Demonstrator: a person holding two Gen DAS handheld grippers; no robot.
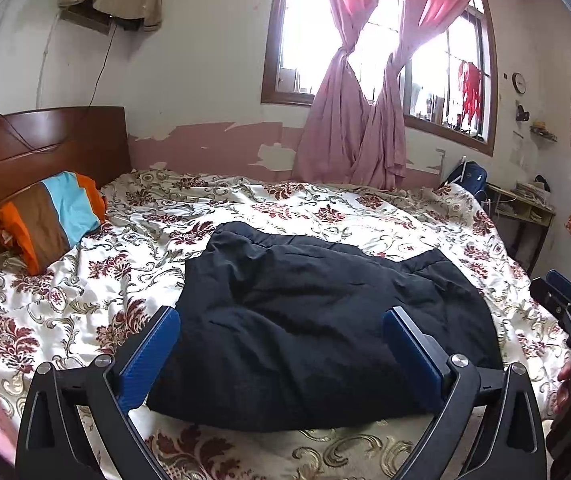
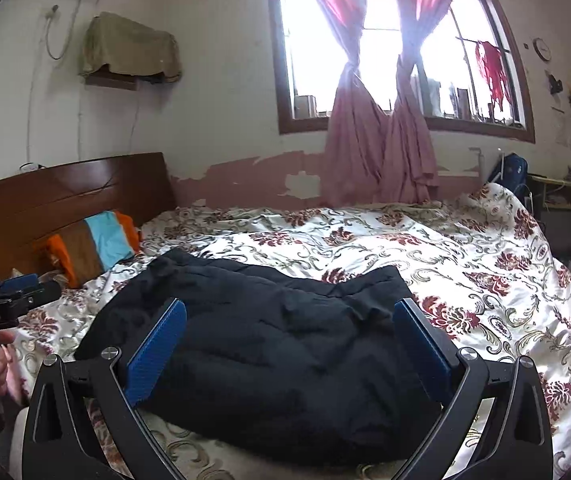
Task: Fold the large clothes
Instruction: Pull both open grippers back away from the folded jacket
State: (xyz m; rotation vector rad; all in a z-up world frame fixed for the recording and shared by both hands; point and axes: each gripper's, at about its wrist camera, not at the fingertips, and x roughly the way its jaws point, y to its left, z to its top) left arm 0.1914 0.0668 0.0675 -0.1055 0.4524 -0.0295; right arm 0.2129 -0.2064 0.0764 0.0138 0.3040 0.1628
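Black padded jacket (image 1: 317,332) lying folded into rough bundle on floral bedspread (image 1: 85,280), near edge of bed, roughly centre. My left gripper (image 1: 281,344) hovering above near side of it, jaws spread wide, nothing between blue pads, not touching fabric. Right gripper (image 2: 289,340) same deal, jaws wide apart, empty, above jacket. Striped pillow (image 1: 53,220) far left against wooden headboard (image 1: 45,148). Pink curtains (image 1: 349,128) knotted at window on far wall.

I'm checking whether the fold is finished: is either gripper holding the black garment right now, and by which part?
Nothing is held. The left gripper and right gripper are both open above the black garment, fingers clear of it.
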